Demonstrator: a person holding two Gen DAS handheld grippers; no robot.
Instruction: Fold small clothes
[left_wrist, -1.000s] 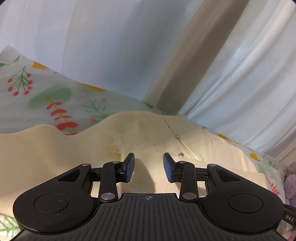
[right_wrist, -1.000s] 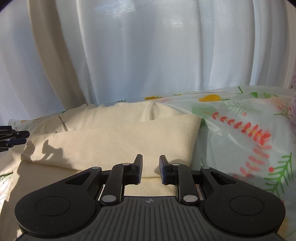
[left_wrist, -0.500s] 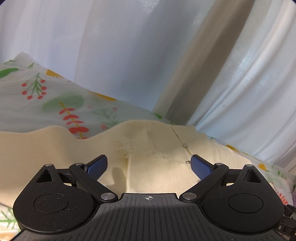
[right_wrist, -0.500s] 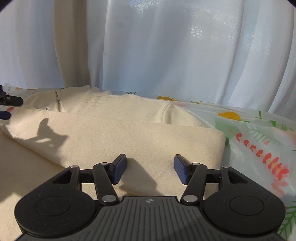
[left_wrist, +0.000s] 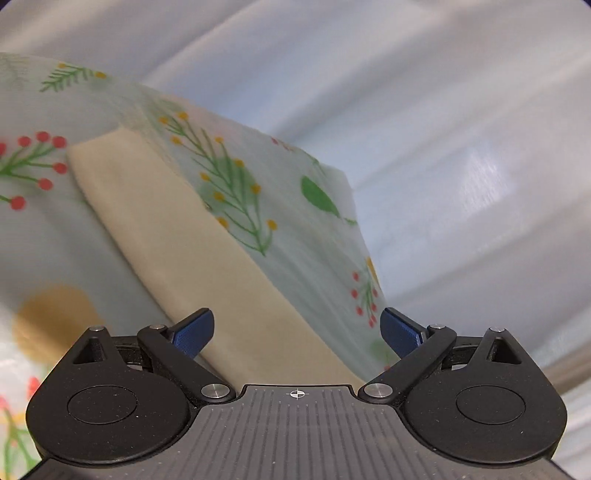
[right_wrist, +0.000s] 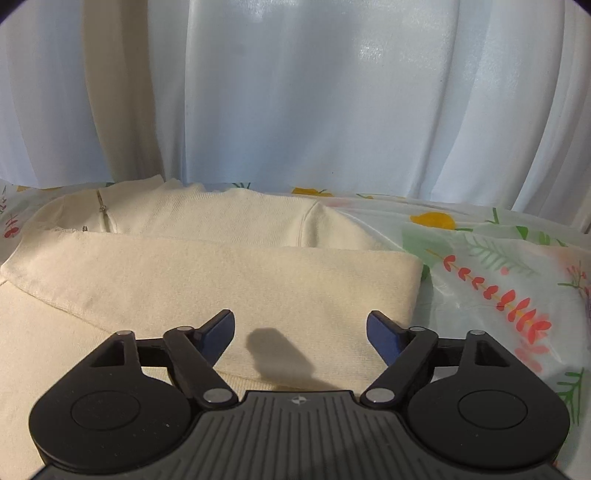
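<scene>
Cream sweater (right_wrist: 221, 280) lying partly folded on the floral sheet (right_wrist: 498, 266), lower part doubled up toward the zip collar (right_wrist: 103, 218). Right claw (right_wrist: 301, 332) gaping, jaws having just narrowed a little, nothing between them, poised over the fold. Left claw (left_wrist: 297, 332) spread wide and empty after just opening, tilted over a long cream strip (left_wrist: 177, 229), likely a sleeve. Best to grip that strip near its end, carry it across the body, keep the edges square.

Each gripper, left gripper (left_wrist: 297, 330) and right gripper (right_wrist: 300, 332), has a black ribbed body, silver pivot screws, blue finger pads (left_wrist: 194, 334) and a crosshair mark.
</scene>
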